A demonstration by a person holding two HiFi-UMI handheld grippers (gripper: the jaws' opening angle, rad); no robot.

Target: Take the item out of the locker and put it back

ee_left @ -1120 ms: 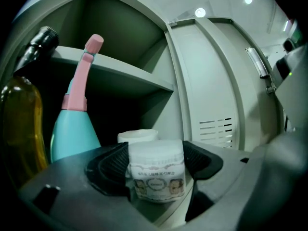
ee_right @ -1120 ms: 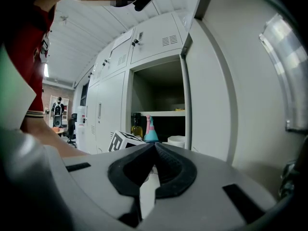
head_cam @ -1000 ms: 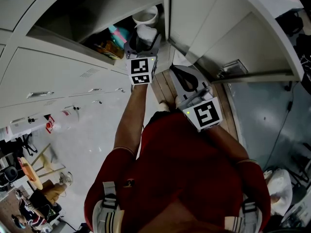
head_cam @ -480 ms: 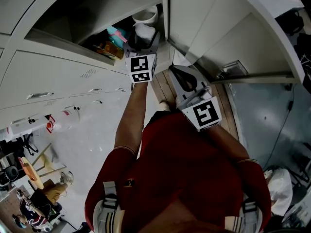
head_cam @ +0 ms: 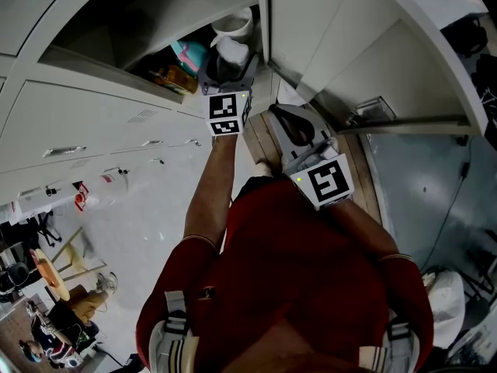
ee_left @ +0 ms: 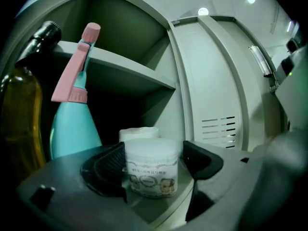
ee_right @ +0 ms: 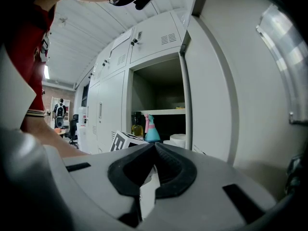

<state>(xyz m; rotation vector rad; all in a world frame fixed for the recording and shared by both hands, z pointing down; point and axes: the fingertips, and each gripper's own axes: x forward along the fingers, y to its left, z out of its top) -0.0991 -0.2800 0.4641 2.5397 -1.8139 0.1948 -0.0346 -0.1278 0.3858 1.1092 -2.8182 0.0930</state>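
Left gripper: reaches about level into the mouth of the locker, jaws spread wide. Between them, near the tips: the white round jar, upright, printed label facing back along the gripper. Sits off-centre, one side against the left pad, and leaves a thin pale sliver before the right pad, so not clamped from both sides. Appears to stand on the locker floor at its front edge.

Just beyond the jar, touching it or nearly so: a second white round tub, only its top in sight. Farther in and left of the left jaw: a teal spray bottle with a pink nozzle, upright. Left of that again, at the edge of the left gripper view: an amber bottle with a black cap. Above the bottles, deeper in: a grey shelf. To the right of the right jaw: the open locker door, vent slots low on it.

Right gripper: closed, pads meeting at the tips, nothing between them. Hangs outside the locker, behind and to the right of the left gripper, pointing about level. Ahead of its jaws comes first the left gripper's marker cube, then, inside the locker, the amber bottle and the spray bottle.
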